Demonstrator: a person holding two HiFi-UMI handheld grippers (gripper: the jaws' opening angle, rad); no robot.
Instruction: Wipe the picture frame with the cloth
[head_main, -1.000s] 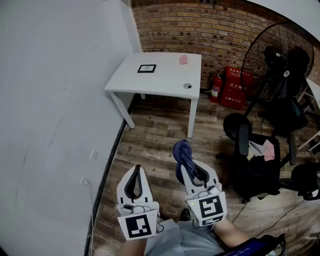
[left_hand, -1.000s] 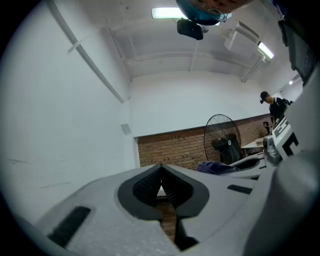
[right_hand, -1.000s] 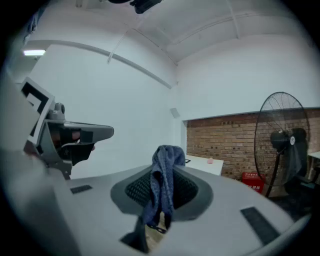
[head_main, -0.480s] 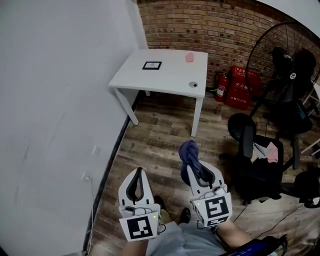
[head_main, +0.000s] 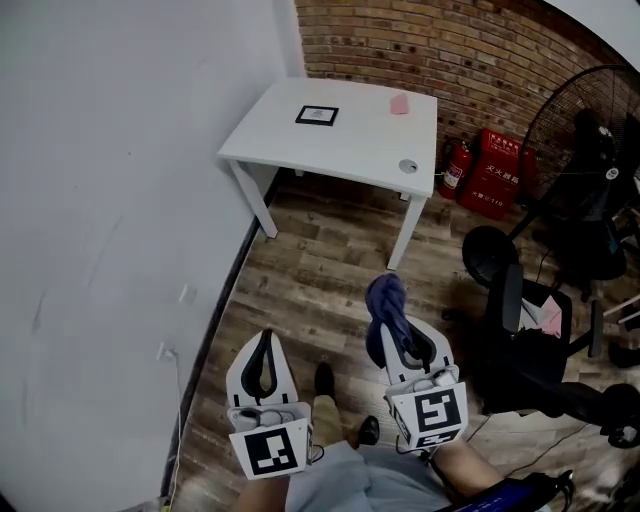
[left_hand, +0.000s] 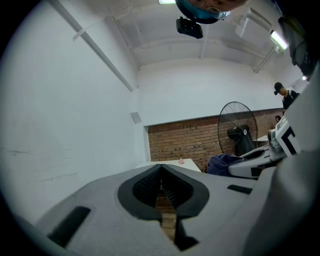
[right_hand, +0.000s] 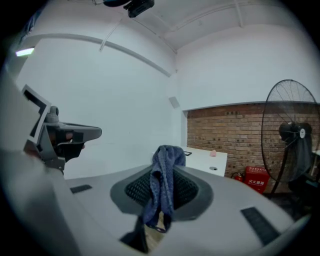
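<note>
right gripper: clamping down on the blue cloth, leaving a wad bulging past the tips and a tail hanging below.
left gripper: carrying nothing, pressing its jaws together at the tips, showing only floor through the gap behind them.
picture frame: lying flat toward the far left part of the white table, well apart from both grippers and not touching the cloth.
step in hand: approaching the table, by the look of it; wiping not yet begun.
doing it well: holding the clamp firm on the way over, guarding against dropping the cloth; bringing the soft wad, not the hard tips, down onto the frame; probably pinning one edge with the free left gripper, guarding against pushing a light frame across a smooth top.
watching for: dragging the loose tail across the pink item or the small round thing, both sharing the table.
surface: plain white top resting on slim white legs, sitting in the corner against the brick wall.
floor: wood planks stretching between the person and the table.
room: white wall closing in the left side and carrying an outlet low down; red fire extinguisher and red box standing just beside the table; large fan and black office chair crowding the right.
</note>
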